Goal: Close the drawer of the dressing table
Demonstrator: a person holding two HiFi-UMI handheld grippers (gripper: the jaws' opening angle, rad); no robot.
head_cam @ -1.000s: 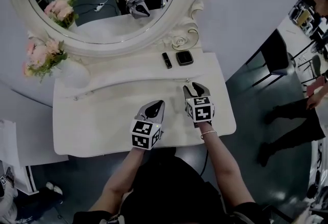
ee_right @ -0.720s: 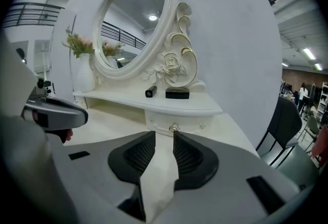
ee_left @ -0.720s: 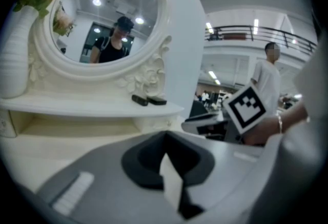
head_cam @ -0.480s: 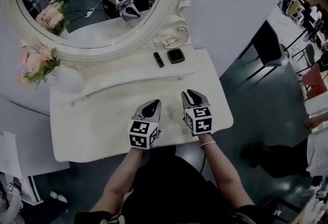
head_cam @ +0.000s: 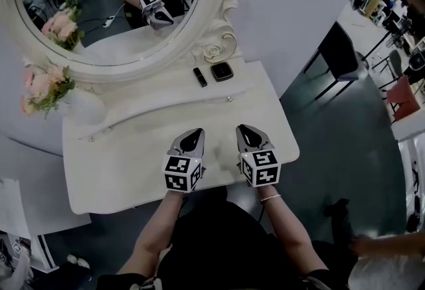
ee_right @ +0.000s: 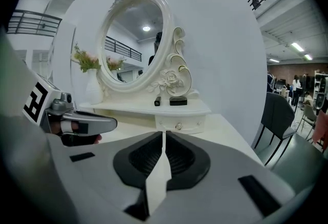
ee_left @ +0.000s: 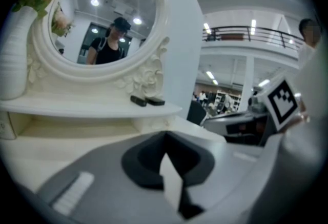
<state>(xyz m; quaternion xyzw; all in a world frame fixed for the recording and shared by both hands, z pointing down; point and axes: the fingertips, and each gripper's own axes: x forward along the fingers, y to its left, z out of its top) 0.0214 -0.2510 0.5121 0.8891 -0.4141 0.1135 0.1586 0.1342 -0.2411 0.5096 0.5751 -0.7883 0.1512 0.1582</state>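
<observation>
Drawer (ee_right: 178,125) first: it sits at the right end of the dressing table, tucked under the raised shelf (ee_right: 154,109) that carries the lipstick (ee_right: 157,100) and the compact (ee_right: 178,100). Its small round knob faces you. From the right gripper view its front looks level with the shelf edge above it, with no dark gap that you could call open, so I judge the closing push to be done or very nearly done.

Your right claw (ee_right: 163,134) has just been closing. Its jaws now meet with nothing between them, and it hangs over the worktop (head_cam: 126,156), well clear of the drawer front. Your left claw (ee_left: 165,136) is also pressed together and empty. It hovers beside the right one above the same bare surface and takes no part in the job.

The step in hand looks like the check after the push. Look along the drawer's front from the head view, where only the knob and a thin edge show. If one corner stands proud, bring the closed right claw straight in. Set its tips on the front just beside the knob and press squarely toward the mirror (head_cam: 99,3), not at a slant, so the drawer does not bind.
</observation>
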